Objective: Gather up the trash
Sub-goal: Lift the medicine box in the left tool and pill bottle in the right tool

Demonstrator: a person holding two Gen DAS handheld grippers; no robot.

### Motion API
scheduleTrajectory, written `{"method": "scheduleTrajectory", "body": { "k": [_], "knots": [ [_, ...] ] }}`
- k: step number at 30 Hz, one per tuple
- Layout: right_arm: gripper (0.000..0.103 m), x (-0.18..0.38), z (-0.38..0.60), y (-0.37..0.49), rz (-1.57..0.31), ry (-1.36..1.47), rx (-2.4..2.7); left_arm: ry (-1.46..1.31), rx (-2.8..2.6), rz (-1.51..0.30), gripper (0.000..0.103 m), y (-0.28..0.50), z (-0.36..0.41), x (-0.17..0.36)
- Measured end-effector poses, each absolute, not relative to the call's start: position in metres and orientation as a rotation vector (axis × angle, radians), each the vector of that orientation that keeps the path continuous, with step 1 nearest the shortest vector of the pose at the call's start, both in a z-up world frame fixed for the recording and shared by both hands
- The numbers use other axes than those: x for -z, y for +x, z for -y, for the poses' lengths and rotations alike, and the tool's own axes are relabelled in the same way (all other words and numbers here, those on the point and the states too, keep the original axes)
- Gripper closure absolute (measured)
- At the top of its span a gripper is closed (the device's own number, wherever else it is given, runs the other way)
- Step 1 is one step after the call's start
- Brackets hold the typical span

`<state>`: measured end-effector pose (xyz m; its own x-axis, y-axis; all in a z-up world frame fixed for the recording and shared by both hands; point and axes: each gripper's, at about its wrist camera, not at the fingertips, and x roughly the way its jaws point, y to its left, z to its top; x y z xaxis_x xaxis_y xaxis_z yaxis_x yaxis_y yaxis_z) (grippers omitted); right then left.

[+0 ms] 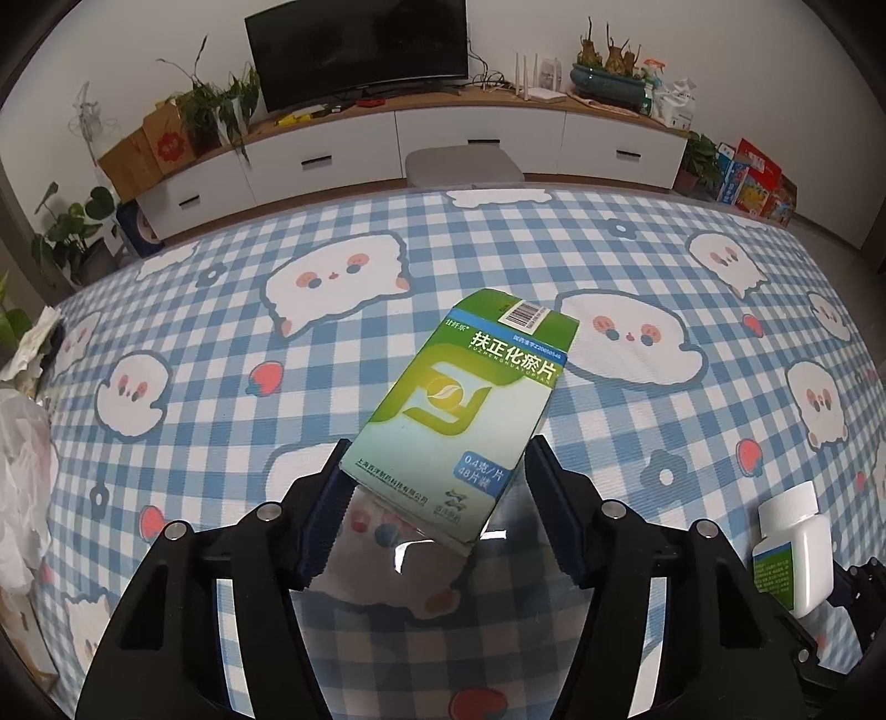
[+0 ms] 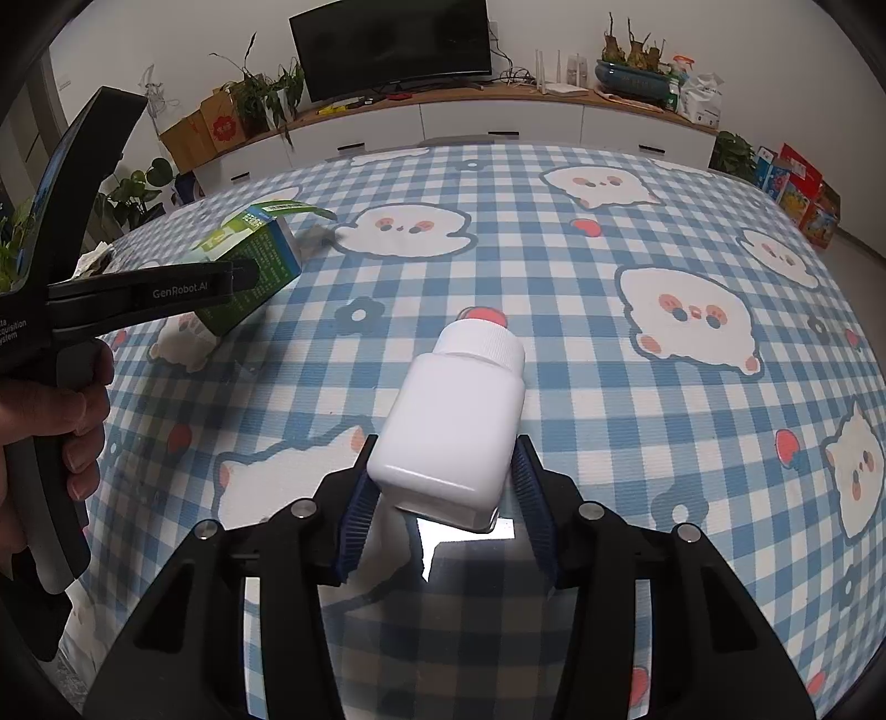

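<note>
- The left gripper [image 1: 434,487] holds a green-and-white medicine carton [image 1: 465,410] by its near end; the left finger presses the carton's left edge, while the right finger's pad stands just beside the carton's right edge, and contact there cannot be confirmed
- The carton points away from the camera and tilts up, its barcode end farthest out, its printed face turned upward; its lower corner hangs clear above the tablecloth
- From the right wrist view the same carton [image 2: 252,260] appears lifted off the cloth at the left, with the left gripper's black side plate [image 2: 166,291] lettered "GenRobot.AI" crossing in front of it and the person's left hand [image 2: 61,421] wrapped round the handle
- The right gripper [image 2: 443,487] is closed part-way onto a white plastic pill bottle [image 2: 451,426]; both blue ribbed pads meet the bottle's sides near its base
- The bottle lies along the fingers, its ribbed white cap [image 2: 487,343] pointing away from the camera; whether it rests on the cloth or is raised cannot be told
- In the left wrist view the bottle [image 1: 792,548] shows at the lower right edge, with a green label on its side
- Everything sits over a blue-and-white checked tablecloth [image 1: 637,443] printed with white cartoon animals, strawberries and flowers
- At the left edge of the cloth are crumpled white paper [image 1: 33,343] and a thin white plastic bag [image 1: 22,471]
- Beyond the table stand a white low cabinet [image 1: 476,138], a dark television [image 1: 357,50] and potted plants [image 1: 221,105]
</note>
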<state>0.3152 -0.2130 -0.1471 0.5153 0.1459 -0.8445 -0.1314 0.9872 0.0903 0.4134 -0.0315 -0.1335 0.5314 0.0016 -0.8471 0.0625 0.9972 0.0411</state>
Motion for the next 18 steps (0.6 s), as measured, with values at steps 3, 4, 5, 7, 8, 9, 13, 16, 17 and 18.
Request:
{"method": "scheduleTrajectory", "body": {
  "k": [3, 4, 5, 7, 8, 9, 13, 16, 17, 18],
  "knots": [
    [0.059, 0.1467, 0.2135, 0.3145, -1.016, 0.015, -0.168, 0.064, 0.036, -1.008, 0.044, 0.4122, 0.0312, 0.1334],
    [0.059, 0.1468, 0.2135, 0.3145, -1.016, 0.017, -0.168, 0.063, 0.034, -1.006, 0.045, 0.412, 0.0312, 0.1333],
    [0.059, 0.1467, 0.2135, 0.3145, -1.017, 0.019, -0.168, 0.064, 0.033, -1.005, 0.045, 0.4115, 0.0315, 0.1331],
    [0.059, 0.1467, 0.2139, 0.3146, -1.018, 0.019, -0.169, 0.071, 0.032, -1.0, 0.046, 0.4104, 0.0333, 0.1329],
    [0.059, 0.1466, 0.2139, 0.3147, -1.018, 0.019, -0.169, 0.074, 0.031, -0.997, 0.047, 0.4095, 0.0342, 0.1326],
    [0.059, 0.1466, 0.2138, 0.3146, -1.018, 0.017, -0.17, 0.073, 0.03, -0.996, 0.047, 0.409, 0.0343, 0.1326],
    [0.059, 0.1461, 0.2135, 0.3147, -1.018, 0.013, -0.171, 0.072, 0.029, -0.992, 0.048, 0.4077, 0.035, 0.132],
    [0.059, 0.1455, 0.2145, 0.3142, -1.019, 0.014, -0.17, 0.06, 0.027, -0.993, 0.048, 0.4063, 0.0342, 0.1314],
    [0.059, 0.1453, 0.2148, 0.3138, -1.019, 0.014, -0.17, 0.055, 0.025, -0.992, 0.048, 0.4053, 0.0337, 0.1309],
    [0.059, 0.1454, 0.2157, 0.3136, -1.02, 0.014, -0.17, 0.056, 0.022, -0.988, 0.048, 0.4037, 0.0339, 0.1302]
  ]
}}
